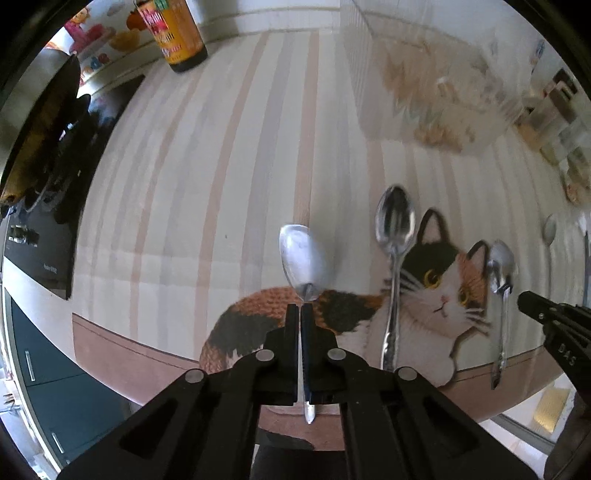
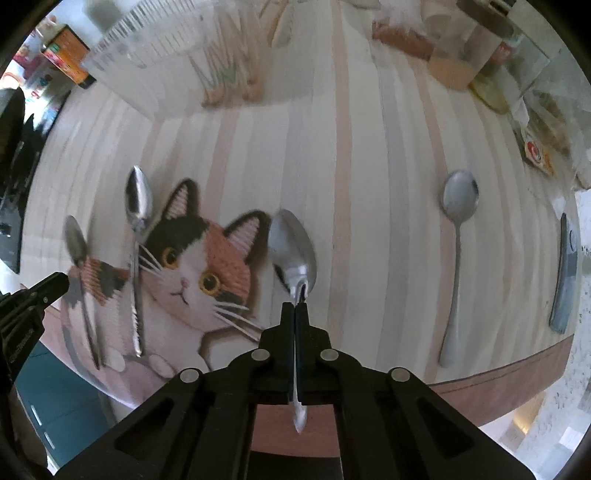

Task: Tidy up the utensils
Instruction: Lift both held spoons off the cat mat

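My left gripper [image 1: 300, 308] is shut on the handle of a steel spoon [image 1: 303, 258], bowl pointing forward above the cat-print mat [image 1: 439, 291]. My right gripper [image 2: 295, 306] is shut on another steel spoon [image 2: 292, 245], held just right of the cat's face [image 2: 192, 266]. A loose spoon [image 1: 394, 229] lies on the mat between the two held ones; it also shows in the right wrist view [image 2: 137, 206]. The right gripper's spoon appears in the left view [image 1: 499, 269], the left gripper's spoon in the right view [image 2: 79, 254]. Another loose spoon [image 2: 458, 221] lies at the right.
A brown sauce bottle [image 1: 177, 33] stands at the far left. A clear plastic container [image 2: 177, 48] with sticks stands at the back. Jars and packets [image 2: 480, 55] crowd the far right. A grey flat object [image 2: 565, 273] lies at the mat's right edge. A black stove [image 1: 44, 184] sits left.
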`<state>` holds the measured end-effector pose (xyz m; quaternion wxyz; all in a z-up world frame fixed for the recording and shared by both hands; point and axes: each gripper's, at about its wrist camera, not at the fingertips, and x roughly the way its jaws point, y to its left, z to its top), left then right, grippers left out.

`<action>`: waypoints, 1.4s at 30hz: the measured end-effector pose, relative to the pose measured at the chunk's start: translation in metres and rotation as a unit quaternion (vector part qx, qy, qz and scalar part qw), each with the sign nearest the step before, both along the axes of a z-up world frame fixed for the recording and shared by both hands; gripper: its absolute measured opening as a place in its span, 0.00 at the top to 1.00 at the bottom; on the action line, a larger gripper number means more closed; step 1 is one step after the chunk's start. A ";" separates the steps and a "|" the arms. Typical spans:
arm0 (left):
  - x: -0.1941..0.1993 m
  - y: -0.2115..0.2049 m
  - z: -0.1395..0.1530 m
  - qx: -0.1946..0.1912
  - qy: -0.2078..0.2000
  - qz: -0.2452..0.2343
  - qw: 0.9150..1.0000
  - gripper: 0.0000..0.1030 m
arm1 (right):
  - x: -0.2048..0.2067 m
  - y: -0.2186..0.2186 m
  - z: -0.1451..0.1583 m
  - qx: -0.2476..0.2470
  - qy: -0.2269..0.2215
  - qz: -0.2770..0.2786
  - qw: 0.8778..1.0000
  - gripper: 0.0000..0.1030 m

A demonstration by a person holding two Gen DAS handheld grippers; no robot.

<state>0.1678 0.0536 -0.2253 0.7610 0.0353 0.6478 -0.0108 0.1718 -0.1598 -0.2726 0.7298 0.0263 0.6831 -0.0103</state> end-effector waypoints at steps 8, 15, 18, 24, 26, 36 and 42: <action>-0.004 0.016 0.005 -0.014 0.000 0.028 1.000 1.00 | 0.007 -0.016 0.009 0.071 0.006 -0.038 0.997 1.00; -0.002 0.038 -0.029 -0.072 0.056 0.071 0.993 0.92 | 0.005 -0.019 -0.010 0.084 0.043 -0.032 0.995 0.73; -0.002 0.036 -0.040 -0.092 0.072 0.068 0.991 0.77 | 0.001 -0.009 -0.022 0.067 0.056 -0.010 0.996 0.71; 0.000 0.017 -0.051 -0.100 0.086 0.050 0.990 0.67 | -0.005 0.009 -0.019 0.003 0.036 0.014 0.999 0.93; 0.003 0.008 -0.052 -0.082 0.079 0.040 0.993 0.67 | -0.005 0.008 -0.019 0.003 0.039 0.019 0.999 0.93; 0.007 -0.023 -0.047 -0.019 0.053 0.003 0.998 0.96 | 0.006 0.023 -0.019 0.002 0.038 0.011 0.999 0.93; -0.001 0.000 -0.025 -0.026 0.030 0.025 0.999 0.96 | 0.004 0.008 -0.013 0.020 0.028 -0.007 0.999 0.93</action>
